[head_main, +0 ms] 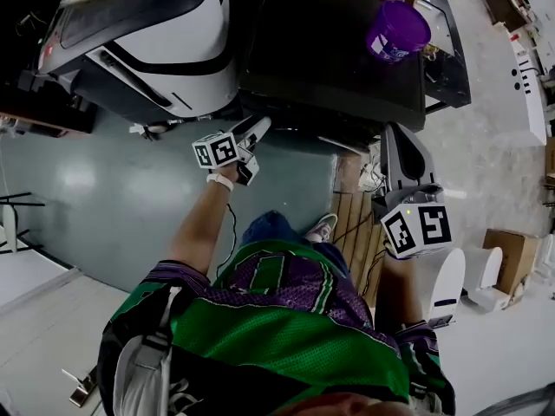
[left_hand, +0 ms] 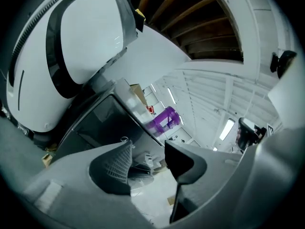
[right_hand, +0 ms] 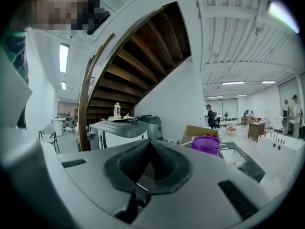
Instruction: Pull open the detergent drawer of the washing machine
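A dark-topped machine [head_main: 329, 50] stands ahead of me, and a white and black rounded washing machine [head_main: 165, 24] stands to its left. I cannot make out a detergent drawer on either. My left gripper [head_main: 257, 128] hangs just before the dark machine's front left corner. In the left gripper view my left gripper [left_hand: 148, 144] is open with nothing between its pads, and it faces the dark front panel [left_hand: 102, 123]. My right gripper [head_main: 392, 130] is held at the machine's right corner. In the right gripper view my right gripper [right_hand: 150, 144] is shut, the pads meeting on nothing.
A purple container [head_main: 397, 29] sits on the dark machine's top at the right. A black frame [head_main: 447, 59] adjoins it. Wooden boards [head_main: 355, 224] lie under my right foot. A cardboard box [head_main: 507, 250] and a white stand [head_main: 447, 289] are at the right. People stand far off [right_hand: 210, 114].
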{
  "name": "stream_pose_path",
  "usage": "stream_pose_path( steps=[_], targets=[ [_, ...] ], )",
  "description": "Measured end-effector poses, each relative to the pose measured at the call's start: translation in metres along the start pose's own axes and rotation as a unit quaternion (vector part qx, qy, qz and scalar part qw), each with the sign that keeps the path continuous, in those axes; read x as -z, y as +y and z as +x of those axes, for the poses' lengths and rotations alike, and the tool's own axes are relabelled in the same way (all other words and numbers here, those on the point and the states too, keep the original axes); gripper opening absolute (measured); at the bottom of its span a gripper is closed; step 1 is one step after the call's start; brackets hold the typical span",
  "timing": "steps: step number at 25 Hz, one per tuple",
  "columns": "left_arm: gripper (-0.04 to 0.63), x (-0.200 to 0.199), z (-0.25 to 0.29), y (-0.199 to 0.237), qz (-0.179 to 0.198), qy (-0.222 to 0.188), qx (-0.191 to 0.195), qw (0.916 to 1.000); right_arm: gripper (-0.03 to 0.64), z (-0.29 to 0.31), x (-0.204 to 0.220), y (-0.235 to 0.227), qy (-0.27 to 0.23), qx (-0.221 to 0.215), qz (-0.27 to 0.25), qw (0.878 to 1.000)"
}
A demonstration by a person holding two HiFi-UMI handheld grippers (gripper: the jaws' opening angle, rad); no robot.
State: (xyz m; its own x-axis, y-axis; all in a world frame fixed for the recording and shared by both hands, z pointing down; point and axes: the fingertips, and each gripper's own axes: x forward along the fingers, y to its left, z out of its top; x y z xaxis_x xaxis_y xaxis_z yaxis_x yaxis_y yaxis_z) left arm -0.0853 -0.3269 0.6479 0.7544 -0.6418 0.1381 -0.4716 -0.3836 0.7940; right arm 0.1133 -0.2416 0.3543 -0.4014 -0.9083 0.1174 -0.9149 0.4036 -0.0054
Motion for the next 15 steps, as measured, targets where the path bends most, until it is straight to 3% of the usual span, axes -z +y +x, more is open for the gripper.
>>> stream_pose_path(
  steps=[10,15],
  targets=[
    [0.206,0.028,0.031,0.064,-0.038,0.026,-0.004,0.9989,0.002,0.005,0.025,-0.002,0.03,0.019,-0.009,0.999],
    [0.224,0.036,0.043,0.075,-0.021,0.046,0.018,0.9986,0.003,0.002,0.036,-0.004,0.043,0.026,-0.014,0.999]
  ],
)
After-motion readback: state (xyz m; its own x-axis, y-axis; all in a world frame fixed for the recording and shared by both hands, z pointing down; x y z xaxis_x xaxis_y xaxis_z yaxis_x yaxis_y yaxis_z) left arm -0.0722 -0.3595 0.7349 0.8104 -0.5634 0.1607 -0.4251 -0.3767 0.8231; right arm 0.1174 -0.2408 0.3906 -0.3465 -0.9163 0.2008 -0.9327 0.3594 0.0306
